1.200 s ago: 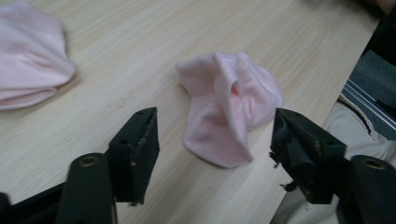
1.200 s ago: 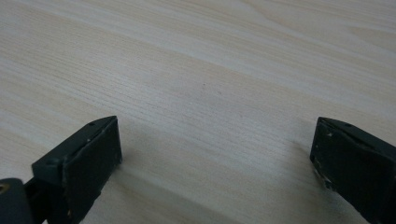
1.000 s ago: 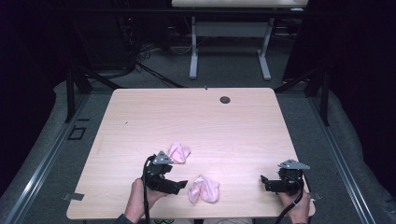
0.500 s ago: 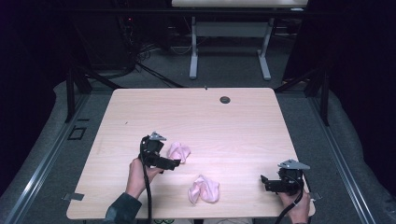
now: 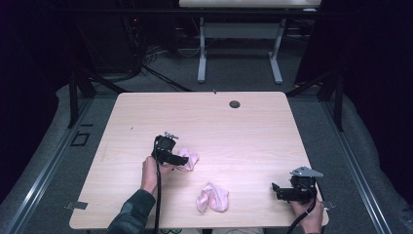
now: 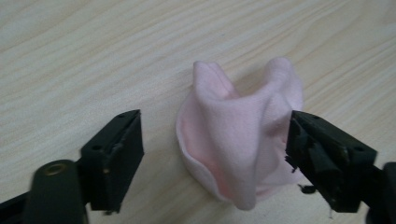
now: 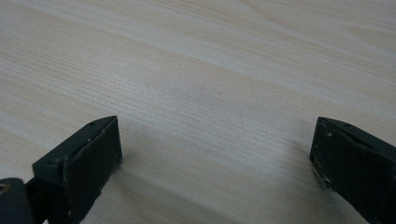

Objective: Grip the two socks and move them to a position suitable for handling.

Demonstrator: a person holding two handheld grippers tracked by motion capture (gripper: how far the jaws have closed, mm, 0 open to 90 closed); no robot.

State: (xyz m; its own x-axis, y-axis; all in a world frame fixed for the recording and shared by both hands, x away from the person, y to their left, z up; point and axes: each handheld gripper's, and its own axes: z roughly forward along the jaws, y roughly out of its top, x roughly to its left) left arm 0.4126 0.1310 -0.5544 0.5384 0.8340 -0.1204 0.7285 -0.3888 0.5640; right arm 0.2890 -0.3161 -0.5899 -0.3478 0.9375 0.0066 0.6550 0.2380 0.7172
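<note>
The left gripper (image 6: 215, 154) straddles 1 crumpled pink sock (image 6: 238, 140) on the desk (image 5: 243, 126), its jaws apart and just now closing, the right jaw brushing the fabric while the left one stands clear. From where I stand, the risk is a lopsided pinch: it may catch only 1 loose fold, so the sock slips out or drags sideways. The second pink sock (image 5: 212, 197) lies nearer the front edge. The right gripper (image 5: 278, 191) rests wide open, holding nothing.

Black hand-held gripper (image 5: 181, 159) with trailing black cable; dark sleeve (image 5: 130, 214).
</note>
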